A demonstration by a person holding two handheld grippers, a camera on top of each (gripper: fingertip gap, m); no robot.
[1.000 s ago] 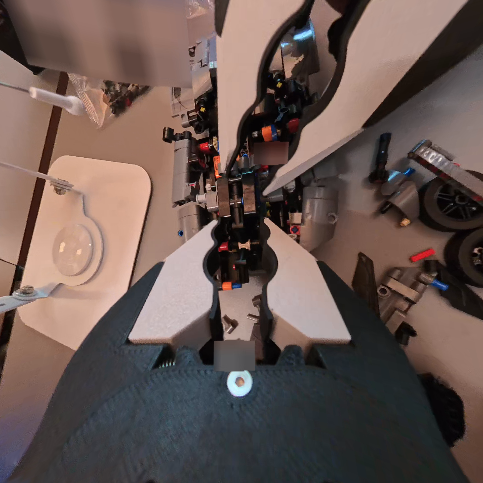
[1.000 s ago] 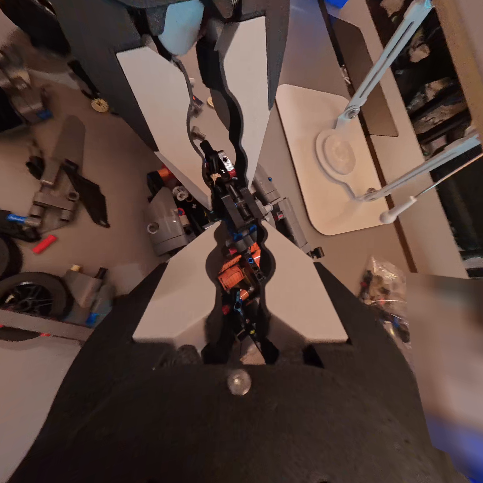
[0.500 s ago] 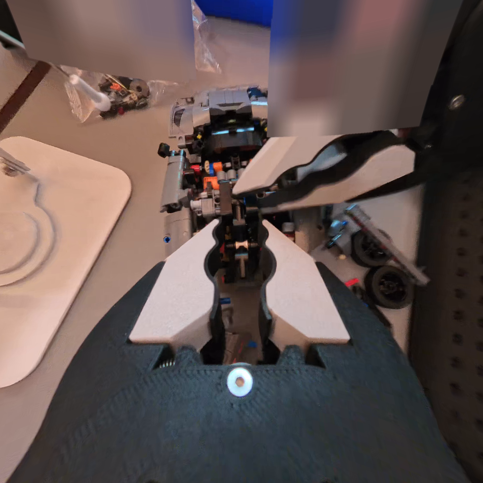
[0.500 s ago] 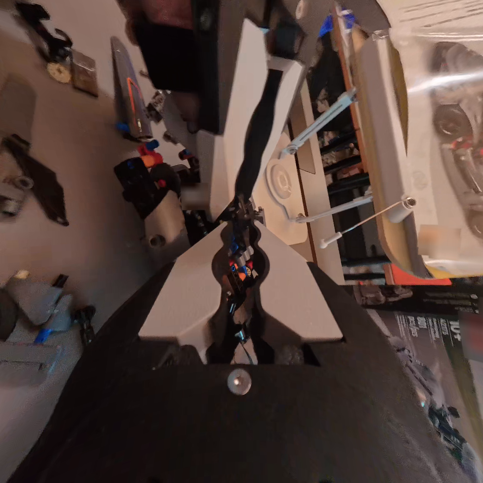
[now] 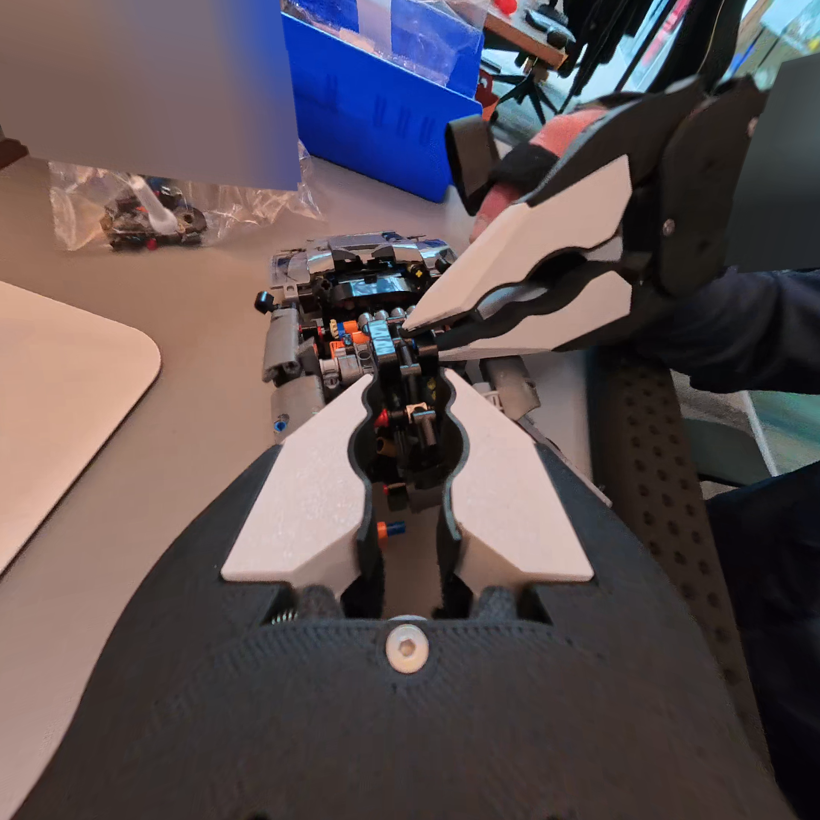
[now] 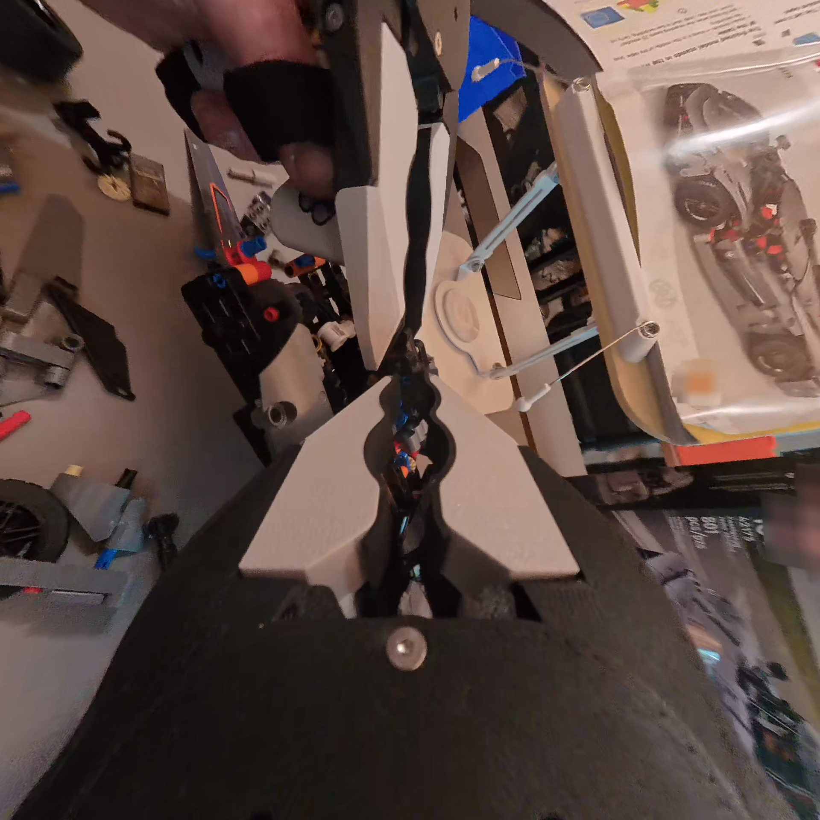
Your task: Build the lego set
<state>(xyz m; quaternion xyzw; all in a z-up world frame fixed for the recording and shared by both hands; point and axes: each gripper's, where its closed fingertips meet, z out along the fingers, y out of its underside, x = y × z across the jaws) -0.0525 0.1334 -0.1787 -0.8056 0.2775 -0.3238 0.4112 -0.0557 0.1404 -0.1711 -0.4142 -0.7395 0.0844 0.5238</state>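
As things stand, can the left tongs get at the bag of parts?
Probably not. The left tongs are shut on the lego car, as are the right tongs. The bag lies unobstructed, far left.

Right tool [image 6: 410, 386] and left tool [image 6: 401, 344] both clamp the lego car [image 6: 284, 350].

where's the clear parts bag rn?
Left wrist view, upper left: the parts bag lies on the table, left of the lego car, near the blue bin.
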